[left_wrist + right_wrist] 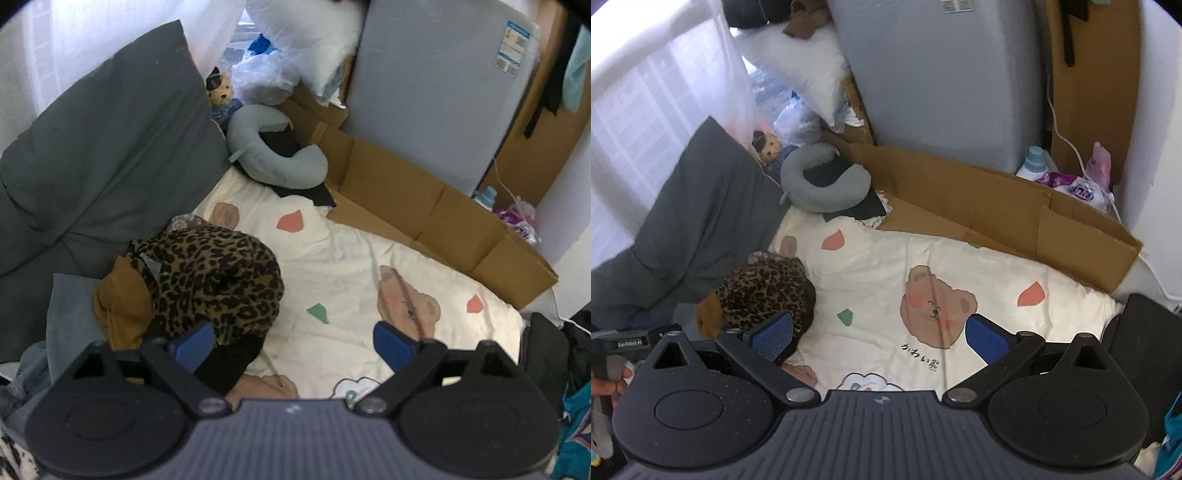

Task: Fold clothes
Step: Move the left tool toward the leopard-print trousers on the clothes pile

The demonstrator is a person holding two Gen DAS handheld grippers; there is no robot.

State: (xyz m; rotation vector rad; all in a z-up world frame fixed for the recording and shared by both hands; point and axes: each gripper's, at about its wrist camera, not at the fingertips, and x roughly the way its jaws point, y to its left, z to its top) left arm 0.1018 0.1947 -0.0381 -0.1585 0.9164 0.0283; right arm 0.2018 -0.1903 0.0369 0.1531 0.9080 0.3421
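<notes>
Both grippers, left gripper (pixel 293 343) and right gripper (pixel 881 334), gape wide, holding nothing. Leopard-print garment (pixel 214 280) lies bunched on the bear-print quilt (pixel 343 258), its shape unreadable, its lower edge hidden behind a blue pad (pixel 194 345).

Soft window daylight from upper left, fisheye-bent edges, slight blur

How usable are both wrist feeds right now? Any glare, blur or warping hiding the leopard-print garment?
Left wrist view: the leopard-print garment is sharp; the curtain is blown out white and the edges bow from the fisheye. Right wrist view: the same garment is smaller and softer; the top-left corner is washed out, and the left gripper and right gripper block the bottom of their own views, both open.
</notes>
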